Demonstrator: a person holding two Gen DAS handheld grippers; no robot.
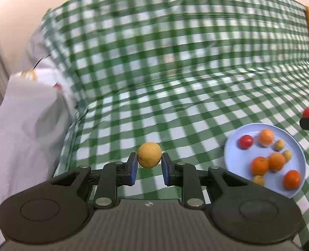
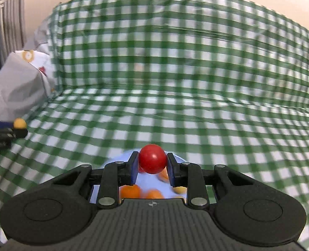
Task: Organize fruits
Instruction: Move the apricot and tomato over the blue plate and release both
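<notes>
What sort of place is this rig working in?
Likely a home living room: the work surface looks like a sofa draped in a green checked cloth, with a grey printed cushion or cover at one end and a blue plate of fruit on the seat.

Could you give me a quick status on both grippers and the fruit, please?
Left gripper shut on yellow fruit. Right gripper shut on red fruit, above blue plate of mixed fruit. Checked cloth ahead, nothing blocking.

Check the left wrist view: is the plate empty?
No, the plate holds several fruits, among them a tomato and oranges.
</notes>
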